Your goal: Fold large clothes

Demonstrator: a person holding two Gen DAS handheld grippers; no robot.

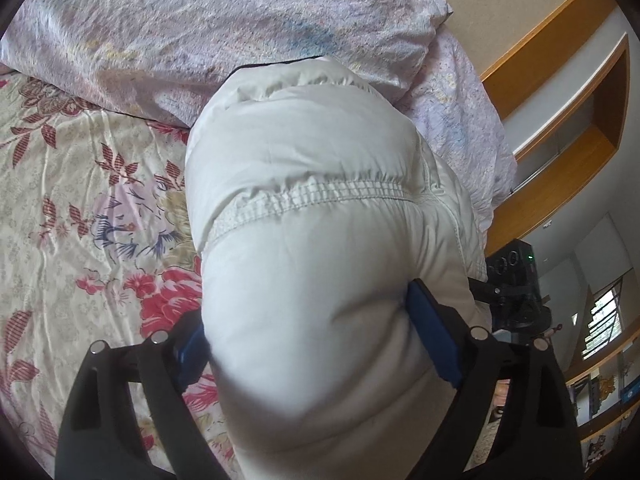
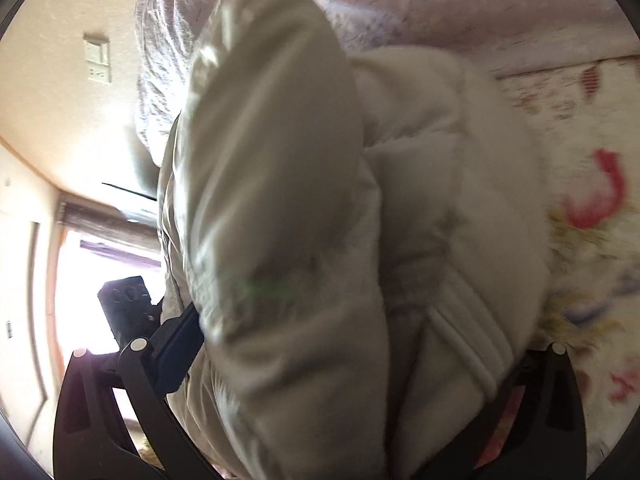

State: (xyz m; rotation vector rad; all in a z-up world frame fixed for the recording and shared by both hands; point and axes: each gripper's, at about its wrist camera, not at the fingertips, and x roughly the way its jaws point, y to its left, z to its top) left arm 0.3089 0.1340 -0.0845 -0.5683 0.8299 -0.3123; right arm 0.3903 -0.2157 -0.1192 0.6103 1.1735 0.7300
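jacket point(image 1: 312, 184), white, puffy, bunched on floral bed point(image 1: 72, 200). left gripper point(image 1: 312, 344) fingers spread wide, pads against jacket bulk. right gripper point(image 2: 340, 344) fingers' state: cannot tell, jacket fills gap.

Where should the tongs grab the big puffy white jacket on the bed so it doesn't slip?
Probably at the gathered stitched band across the white puffy jacket, coming from the near side, level with the flowery bedsheet. The puffed panels are fat and smooth, so the pads likely slide; the band is thin and ridged.

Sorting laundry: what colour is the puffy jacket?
Off-white puffy jacket, clearest in the left wrist view.
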